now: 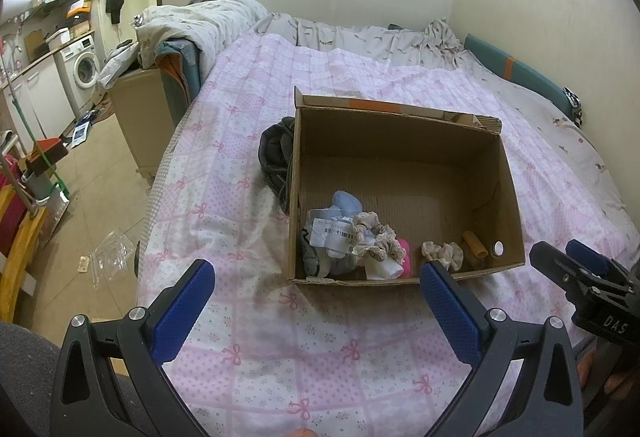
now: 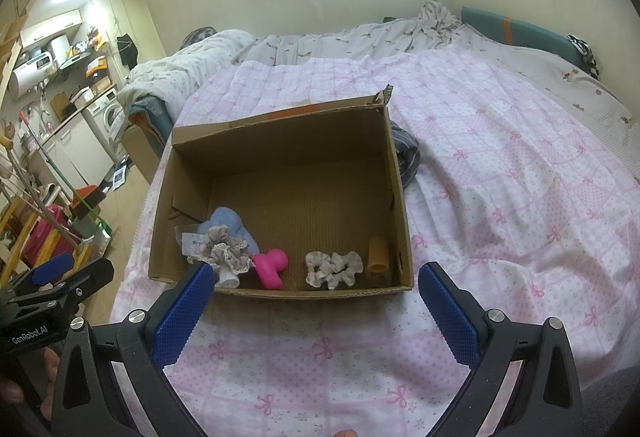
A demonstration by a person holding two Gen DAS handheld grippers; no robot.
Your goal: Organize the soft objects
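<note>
Grippers, left [image 1: 316, 301] and right [image 2: 316, 301], wide apart, empty-jawed.

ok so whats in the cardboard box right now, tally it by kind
scrunchies: 2, a beige lace-trimmed one and a cream one
blue plush item: 1
pink soft toy: 1
tan tube: 1
labelled plastic bag: 1
white sock: 1
total: 7, as far as shows inside the cardboard box

Both wrist views near, facing the same cardboard box [image 1: 404, 157]
</note>
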